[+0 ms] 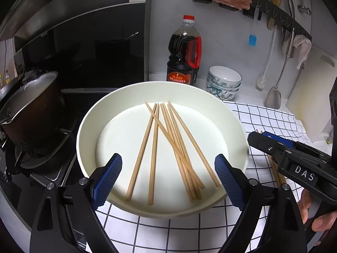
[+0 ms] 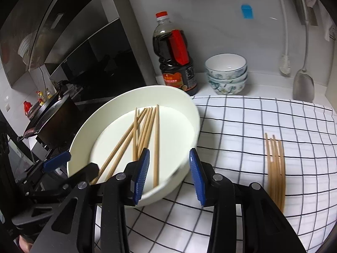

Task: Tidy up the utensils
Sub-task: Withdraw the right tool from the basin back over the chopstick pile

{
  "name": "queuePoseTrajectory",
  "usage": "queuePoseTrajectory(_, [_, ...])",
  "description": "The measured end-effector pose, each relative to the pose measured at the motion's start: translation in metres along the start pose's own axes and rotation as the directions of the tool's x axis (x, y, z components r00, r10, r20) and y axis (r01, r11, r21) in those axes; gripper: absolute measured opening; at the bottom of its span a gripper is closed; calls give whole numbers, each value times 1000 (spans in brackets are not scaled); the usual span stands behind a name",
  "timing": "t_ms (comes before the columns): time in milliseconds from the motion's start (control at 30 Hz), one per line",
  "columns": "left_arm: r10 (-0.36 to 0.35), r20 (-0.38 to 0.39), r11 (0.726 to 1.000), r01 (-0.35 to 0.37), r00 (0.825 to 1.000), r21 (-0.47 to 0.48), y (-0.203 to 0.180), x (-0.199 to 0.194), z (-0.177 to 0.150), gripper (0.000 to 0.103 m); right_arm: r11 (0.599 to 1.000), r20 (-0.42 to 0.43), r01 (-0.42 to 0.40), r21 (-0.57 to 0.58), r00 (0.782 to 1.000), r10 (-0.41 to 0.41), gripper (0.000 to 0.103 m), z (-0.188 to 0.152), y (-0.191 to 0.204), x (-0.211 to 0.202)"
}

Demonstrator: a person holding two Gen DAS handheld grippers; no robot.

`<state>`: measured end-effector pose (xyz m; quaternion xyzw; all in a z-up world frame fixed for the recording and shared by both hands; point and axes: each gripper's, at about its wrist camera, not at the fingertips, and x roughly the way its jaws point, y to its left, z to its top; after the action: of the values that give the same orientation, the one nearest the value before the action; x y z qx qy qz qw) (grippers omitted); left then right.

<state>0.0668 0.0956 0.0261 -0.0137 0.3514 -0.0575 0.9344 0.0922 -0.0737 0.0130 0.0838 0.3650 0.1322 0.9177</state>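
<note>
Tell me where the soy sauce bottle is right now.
The soy sauce bottle stands against the back wall, just behind the white basin and left of the stacked bowls in both wrist views.

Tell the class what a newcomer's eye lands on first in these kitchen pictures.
First, the round cream-white basin at the centre, with loose wooden chopsticks crossing inside it. Next, a neat bundle of wooden chopsticks on the black-and-white checked cloth to its right. Behind stands a dark soy sauce bottle with a red cap.

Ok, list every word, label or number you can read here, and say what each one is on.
"DAS": white letters on the body of the right tool.
Soy sauce bottle: the orange label carries printed characters, too small and blurred to read.
Nothing else legible.
</note>
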Motion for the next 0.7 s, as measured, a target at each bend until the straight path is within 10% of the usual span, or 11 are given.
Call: queuePoseTrajectory(700, [-35,7,999,34,999,42,-52,-11,-14,97,992,17,111,55,994,-112,61,-27,-80,-46])
